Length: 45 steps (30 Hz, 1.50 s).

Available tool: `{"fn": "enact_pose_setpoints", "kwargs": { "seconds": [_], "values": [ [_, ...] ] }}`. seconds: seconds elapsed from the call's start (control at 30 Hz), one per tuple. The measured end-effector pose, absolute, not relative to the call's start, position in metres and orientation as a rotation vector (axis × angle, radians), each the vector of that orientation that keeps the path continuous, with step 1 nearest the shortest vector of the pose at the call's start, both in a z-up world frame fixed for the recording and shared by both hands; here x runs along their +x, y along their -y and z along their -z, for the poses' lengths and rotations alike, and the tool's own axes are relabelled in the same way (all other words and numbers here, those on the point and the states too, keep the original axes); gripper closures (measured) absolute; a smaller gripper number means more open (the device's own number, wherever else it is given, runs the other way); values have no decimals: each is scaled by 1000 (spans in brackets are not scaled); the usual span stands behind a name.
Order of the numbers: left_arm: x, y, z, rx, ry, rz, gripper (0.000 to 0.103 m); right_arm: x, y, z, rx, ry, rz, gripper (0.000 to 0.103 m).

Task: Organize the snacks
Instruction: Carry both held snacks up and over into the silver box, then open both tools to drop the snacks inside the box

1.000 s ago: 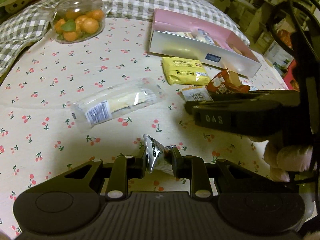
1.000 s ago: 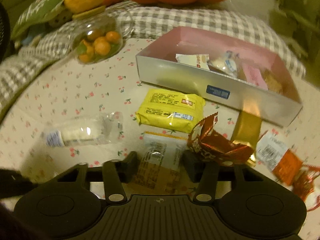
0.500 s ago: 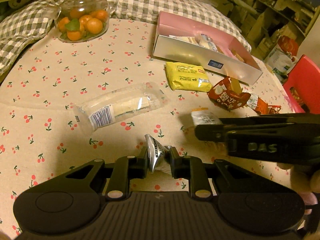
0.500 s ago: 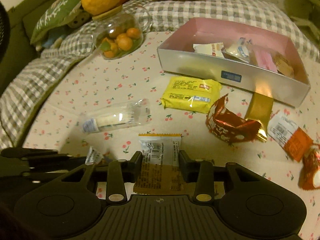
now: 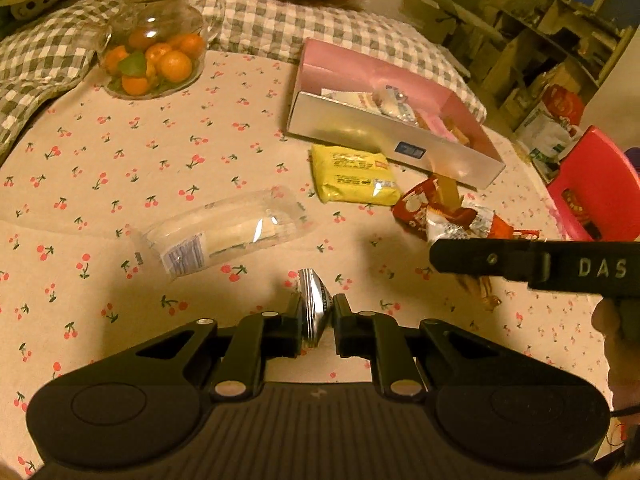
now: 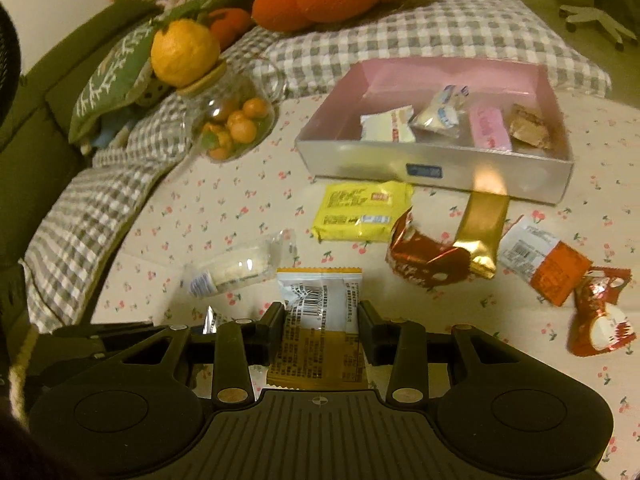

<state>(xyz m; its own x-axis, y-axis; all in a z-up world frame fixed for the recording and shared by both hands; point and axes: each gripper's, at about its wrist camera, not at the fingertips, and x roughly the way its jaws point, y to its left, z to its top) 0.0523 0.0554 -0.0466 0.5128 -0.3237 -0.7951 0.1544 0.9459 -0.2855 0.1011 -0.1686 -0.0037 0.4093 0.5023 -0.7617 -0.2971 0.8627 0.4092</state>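
Two claws loaded — silver packet (image 5: pixel 313 307) pinched in left claw (image 5: pixel 316 322), orange-white packet (image 6: pixel 319 322) in right claw (image 6: pixel 320 326).

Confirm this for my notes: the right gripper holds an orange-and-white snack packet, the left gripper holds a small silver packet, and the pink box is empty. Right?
Not quite: the pink box is not empty; the right wrist view shows several wrapped snacks inside. The rest stands: the right gripper holds the orange-and-white snack packet, and the left gripper holds the small silver packet.

"DAS" on right tongs (image 5: pixel 480 258)
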Motion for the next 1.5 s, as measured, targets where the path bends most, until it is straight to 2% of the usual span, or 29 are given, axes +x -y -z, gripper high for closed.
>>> {"fn": "enact_pose_setpoints", "kwargs": {
  "seconds": [0.73,1.1,1.5],
  "values": [
    [100,-51,-4,-355,-834,267,90,152,231,-34,465,-877,-390,64],
    [135,-35,-6,-376,-752,259,90,187,271,-13,589,-827,-276,64],
    [197,3,10,-285,-770,251,90,215,293,18,617,-817,-181,64]
  ]
}}
